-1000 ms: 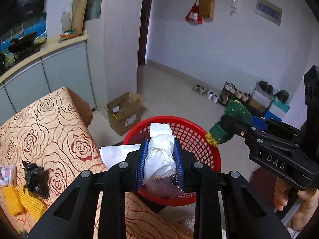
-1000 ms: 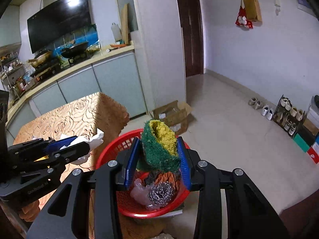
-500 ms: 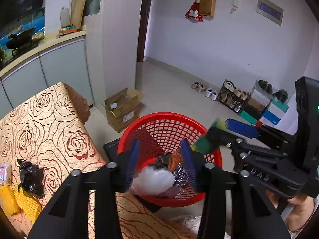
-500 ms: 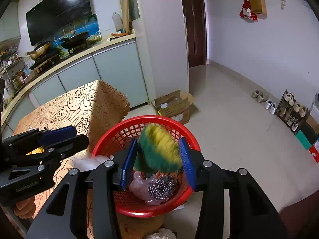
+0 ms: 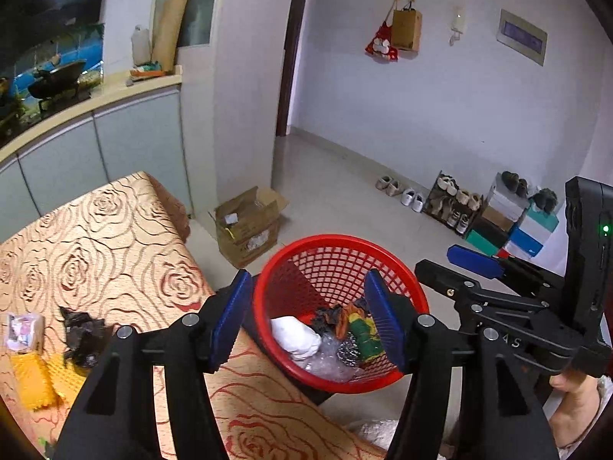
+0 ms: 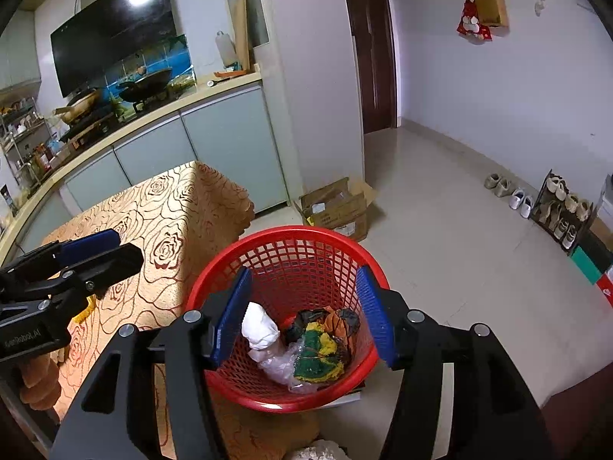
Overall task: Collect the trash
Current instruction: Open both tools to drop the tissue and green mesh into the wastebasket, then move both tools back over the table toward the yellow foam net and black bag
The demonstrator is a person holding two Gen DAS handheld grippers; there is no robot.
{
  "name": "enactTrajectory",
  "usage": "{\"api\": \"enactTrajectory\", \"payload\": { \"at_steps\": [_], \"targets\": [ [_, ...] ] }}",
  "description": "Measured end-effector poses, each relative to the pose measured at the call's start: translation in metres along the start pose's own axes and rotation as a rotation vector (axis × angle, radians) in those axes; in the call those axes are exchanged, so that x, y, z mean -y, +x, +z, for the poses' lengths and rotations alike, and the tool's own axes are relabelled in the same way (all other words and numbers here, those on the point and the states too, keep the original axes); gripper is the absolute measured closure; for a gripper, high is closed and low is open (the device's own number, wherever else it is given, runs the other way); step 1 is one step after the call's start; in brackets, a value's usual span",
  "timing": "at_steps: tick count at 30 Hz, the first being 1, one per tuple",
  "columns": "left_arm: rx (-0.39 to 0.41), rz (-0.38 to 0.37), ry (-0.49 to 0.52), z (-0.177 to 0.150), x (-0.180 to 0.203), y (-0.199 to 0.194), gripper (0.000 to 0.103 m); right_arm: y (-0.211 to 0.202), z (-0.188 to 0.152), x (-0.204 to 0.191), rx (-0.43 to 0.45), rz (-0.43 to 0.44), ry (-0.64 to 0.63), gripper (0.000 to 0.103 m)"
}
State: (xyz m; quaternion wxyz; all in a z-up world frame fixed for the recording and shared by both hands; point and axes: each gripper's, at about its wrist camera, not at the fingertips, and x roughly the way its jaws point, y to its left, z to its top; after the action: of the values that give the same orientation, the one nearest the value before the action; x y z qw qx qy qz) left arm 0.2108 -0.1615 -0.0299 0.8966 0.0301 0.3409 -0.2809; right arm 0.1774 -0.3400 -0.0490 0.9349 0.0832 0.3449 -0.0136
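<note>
The tabletop (image 5: 115,253), under a rose-patterned cloth, carries black crumpled wrapping (image 5: 82,339), a yellow sponge (image 5: 32,381) and a small packet (image 5: 21,333). The tiled floor (image 6: 440,237) carries a cardboard box (image 6: 337,207) and shoes (image 6: 509,191).

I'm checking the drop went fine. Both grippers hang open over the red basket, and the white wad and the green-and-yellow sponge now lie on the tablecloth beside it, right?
Not quite. The white wad and the green-and-yellow sponge lie inside the red basket, not on the tablecloth, as the right wrist view shows. The rest holds: left gripper and right gripper hang over it, jaws opening, nothing between them.
</note>
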Motion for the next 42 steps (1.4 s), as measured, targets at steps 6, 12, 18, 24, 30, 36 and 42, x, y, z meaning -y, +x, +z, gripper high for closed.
{"api": "enactTrajectory", "payload": {
  "at_steps": [6,12,18,24,30,36,42],
  "targets": [
    [0.034,0.039,-0.018,-0.001,-0.01,-0.019,0.042,-0.008,0.003,-0.01,0.025,0.004,-0.019,0.048],
    [0.072,0.096,-0.04,-0.008,-0.024,-0.042,0.039,-0.014,0.001,-0.024,0.044,0.008,-0.03,0.048],
    [0.098,0.156,-0.072,-0.018,-0.043,-0.066,0.036,-0.015,-0.002,-0.049,0.051,0.032,-0.064,0.042],
    [0.121,0.209,-0.124,-0.026,-0.071,-0.091,0.036,-0.015,-0.005,-0.07,0.055,0.066,-0.082,0.037],
    [0.148,0.293,-0.182,-0.034,-0.112,-0.123,0.036,-0.013,-0.008,-0.091,0.043,0.096,-0.106,0.037],
    [0.166,0.388,-0.256,-0.05,-0.16,-0.157,0.035,-0.01,-0.007,-0.112,0.04,0.124,-0.128,0.037],
    [0.164,0.478,-0.327,-0.074,-0.202,-0.187,0.035,-0.007,-0.005,-0.132,0.038,0.15,-0.153,0.036]
  ]
}}
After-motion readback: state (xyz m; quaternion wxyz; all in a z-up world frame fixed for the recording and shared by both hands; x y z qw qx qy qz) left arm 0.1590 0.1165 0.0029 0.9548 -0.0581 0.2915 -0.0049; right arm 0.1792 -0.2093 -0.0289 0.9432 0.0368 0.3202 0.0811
